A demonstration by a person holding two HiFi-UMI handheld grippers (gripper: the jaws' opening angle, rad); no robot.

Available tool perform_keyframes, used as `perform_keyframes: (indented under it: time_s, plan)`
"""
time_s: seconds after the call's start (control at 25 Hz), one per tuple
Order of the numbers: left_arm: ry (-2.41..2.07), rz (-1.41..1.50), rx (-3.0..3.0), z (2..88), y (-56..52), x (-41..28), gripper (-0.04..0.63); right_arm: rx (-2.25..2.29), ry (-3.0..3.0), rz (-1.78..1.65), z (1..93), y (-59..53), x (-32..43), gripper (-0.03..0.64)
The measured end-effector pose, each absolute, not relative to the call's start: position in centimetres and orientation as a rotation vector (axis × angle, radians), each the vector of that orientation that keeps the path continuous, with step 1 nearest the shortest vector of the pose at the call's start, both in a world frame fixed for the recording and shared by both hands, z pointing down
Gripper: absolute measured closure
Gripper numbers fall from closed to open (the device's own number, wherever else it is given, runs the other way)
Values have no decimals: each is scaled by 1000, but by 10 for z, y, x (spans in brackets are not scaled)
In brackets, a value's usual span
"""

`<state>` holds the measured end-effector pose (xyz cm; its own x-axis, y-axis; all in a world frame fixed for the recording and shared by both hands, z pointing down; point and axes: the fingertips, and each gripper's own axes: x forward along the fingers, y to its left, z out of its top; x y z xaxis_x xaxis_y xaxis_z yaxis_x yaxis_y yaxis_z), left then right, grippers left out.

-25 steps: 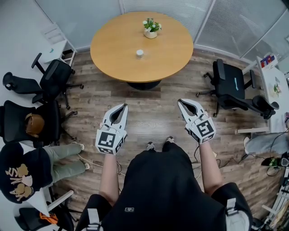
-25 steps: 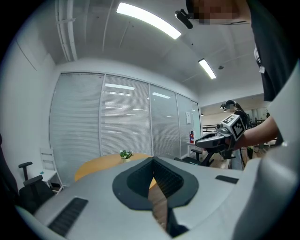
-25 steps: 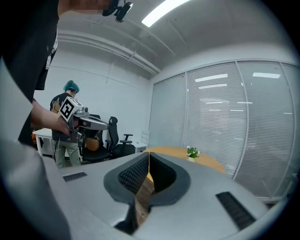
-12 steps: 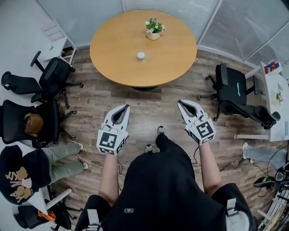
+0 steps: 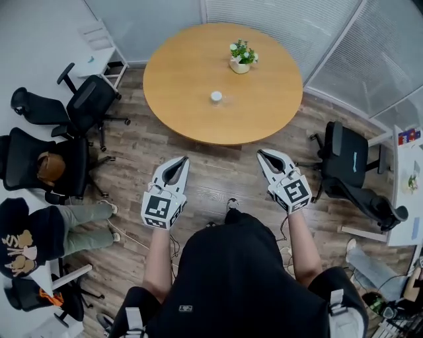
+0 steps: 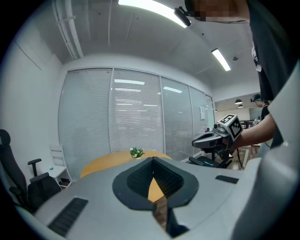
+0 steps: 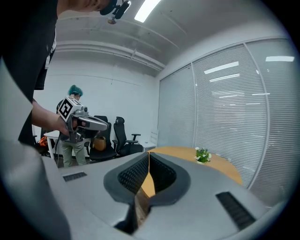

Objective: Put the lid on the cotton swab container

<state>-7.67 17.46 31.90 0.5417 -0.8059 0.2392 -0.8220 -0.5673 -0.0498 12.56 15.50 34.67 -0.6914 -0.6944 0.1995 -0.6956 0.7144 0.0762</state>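
A small white container (image 5: 216, 96) stands near the middle of the round wooden table (image 5: 178, 79); it is too small to tell a lid apart. My left gripper (image 5: 184, 159) and right gripper (image 5: 260, 152) are held side by side over the wooden floor, short of the table's near edge and pointing at it. Both are shut and empty. In the left gripper view the jaws (image 6: 152, 160) meet in front of the table (image 6: 101, 163), with the right gripper (image 6: 212, 138) off to the right. In the right gripper view the left gripper (image 7: 89, 123) shows at the left.
A potted plant (image 5: 240, 58) stands at the table's far side. Black office chairs (image 5: 89, 102) crowd the left, and another chair (image 5: 347, 162) stands on the right. A seated person (image 5: 39, 234) is at lower left. Glass walls with blinds (image 5: 291, 20) lie behind the table.
Both grippers have moved forward toward the table, which now lies nearer to them and a little to the right in the head view. Both stay shut.
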Motion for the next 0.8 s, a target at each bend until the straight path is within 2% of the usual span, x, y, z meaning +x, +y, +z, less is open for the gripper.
perform_keyframes:
  time_s: [0.8]
  plan:
    - [-1588, 401, 2563, 330, 113, -48, 591, 897, -2803, 37, 364, 59, 136, 612]
